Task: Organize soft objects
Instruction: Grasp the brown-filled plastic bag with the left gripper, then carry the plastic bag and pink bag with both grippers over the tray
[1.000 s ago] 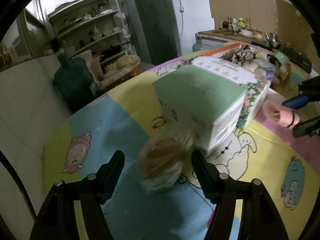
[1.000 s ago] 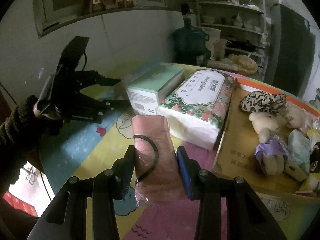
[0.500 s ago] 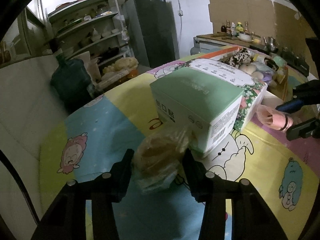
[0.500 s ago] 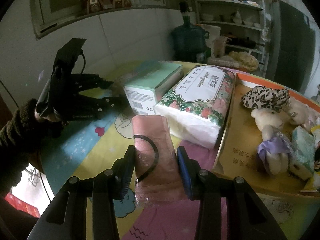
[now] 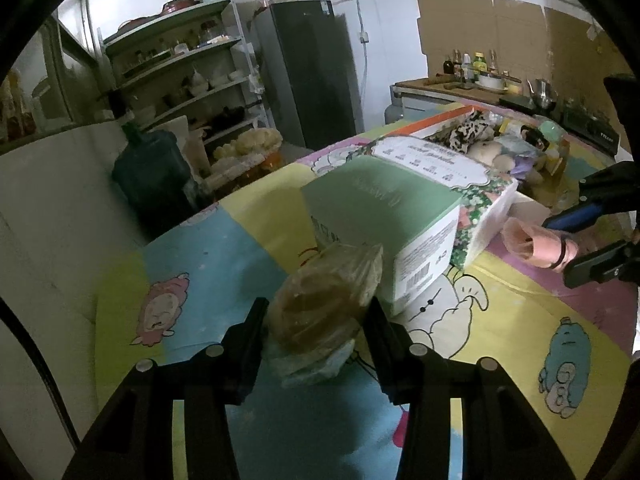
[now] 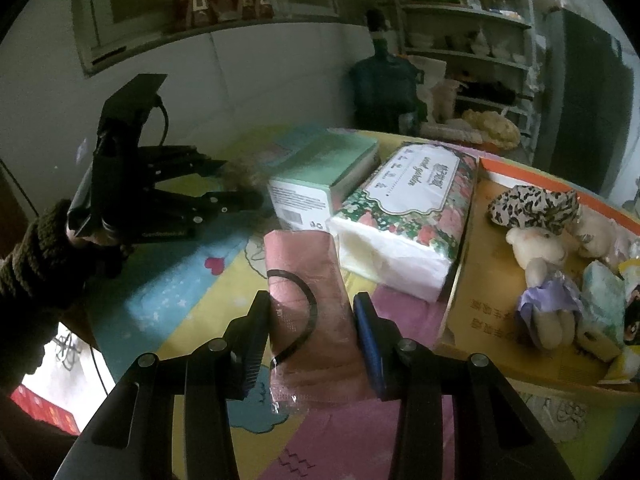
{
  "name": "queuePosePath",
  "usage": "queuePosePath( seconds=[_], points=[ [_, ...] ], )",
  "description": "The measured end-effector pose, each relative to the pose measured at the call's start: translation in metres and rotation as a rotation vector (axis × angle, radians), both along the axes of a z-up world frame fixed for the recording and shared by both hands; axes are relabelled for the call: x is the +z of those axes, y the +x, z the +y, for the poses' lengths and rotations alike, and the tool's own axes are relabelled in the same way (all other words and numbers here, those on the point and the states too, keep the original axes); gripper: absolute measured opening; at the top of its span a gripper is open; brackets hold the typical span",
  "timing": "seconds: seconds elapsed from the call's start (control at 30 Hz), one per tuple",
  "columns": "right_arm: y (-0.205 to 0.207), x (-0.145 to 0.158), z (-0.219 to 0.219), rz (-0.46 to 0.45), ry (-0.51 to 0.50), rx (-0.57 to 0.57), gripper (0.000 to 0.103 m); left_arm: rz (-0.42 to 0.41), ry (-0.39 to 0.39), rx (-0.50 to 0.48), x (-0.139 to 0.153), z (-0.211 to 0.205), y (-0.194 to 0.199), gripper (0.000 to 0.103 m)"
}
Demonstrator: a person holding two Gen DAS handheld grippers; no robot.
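My left gripper (image 5: 316, 314) is shut on a crinkly clear bag with something brown inside (image 5: 320, 308), held just in front of a green tissue box (image 5: 384, 212). In the right wrist view the left gripper (image 6: 236, 188) shows at the left, held by a hand in a dark sleeve. My right gripper (image 6: 310, 316) is shut on a pink cloth packet with a black band (image 6: 308, 304), above the cartoon-print tablecloth (image 6: 168, 300). The same pink packet (image 5: 536, 246) appears at the right of the left wrist view.
A floral tissue pack (image 6: 404, 220) lies beside the green box (image 6: 324, 168). To the right a cardboard tray (image 6: 484, 300) holds a plush bear (image 6: 536, 248), a leopard-print cloth (image 6: 532, 204) and other soft items. Shelves, a dark fridge (image 5: 308, 72) and a water jug (image 5: 148, 172) stand beyond the table.
My left gripper's jaws have closed in from wide apart onto the clear bag. The right gripper has kept still with the pink packet.
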State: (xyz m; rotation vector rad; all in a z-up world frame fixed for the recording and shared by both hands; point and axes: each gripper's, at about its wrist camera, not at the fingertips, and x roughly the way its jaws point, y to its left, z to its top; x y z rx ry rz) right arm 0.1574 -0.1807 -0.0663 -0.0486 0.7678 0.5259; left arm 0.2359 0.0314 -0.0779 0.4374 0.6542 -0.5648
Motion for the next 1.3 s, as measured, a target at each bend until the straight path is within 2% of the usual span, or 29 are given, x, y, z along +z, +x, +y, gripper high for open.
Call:
queuePosePath(
  seconds=[0.2, 0.53, 0.77, 0.87, 1.07, 1.3],
  points=[
    [-0.009, 0.007, 0.005, -0.023, 0.0, 0.012, 0.043, -0.029, -0.021, 0.006, 0.013, 0.003, -0.014, 0.047],
    [-0.028, 0.024, 0.01, -0.075, 0.01, 0.021, 0.043, -0.091, -0.105, 0.056, 0.044, 0.007, -0.041, 0.047],
    [-0.041, 0.044, -0.003, -0.141, 0.049, -0.018, 0.043, -0.133, -0.192, 0.042, 0.07, -0.011, -0.068, 0.047],
    [-0.045, 0.051, -0.012, -0.161, 0.062, -0.042, 0.043, -0.13, -0.242, 0.026, 0.08, -0.022, -0.076, 0.047],
    [-0.051, 0.06, -0.032, -0.186, 0.072, -0.089, 0.043, -0.118, -0.282, 0.003, 0.085, -0.045, -0.077, 0.047],
    [-0.056, 0.065, -0.056, -0.21, 0.083, -0.144, 0.043, -0.106, -0.323, 0.05, 0.086, -0.066, -0.071, 0.047]
  ],
)
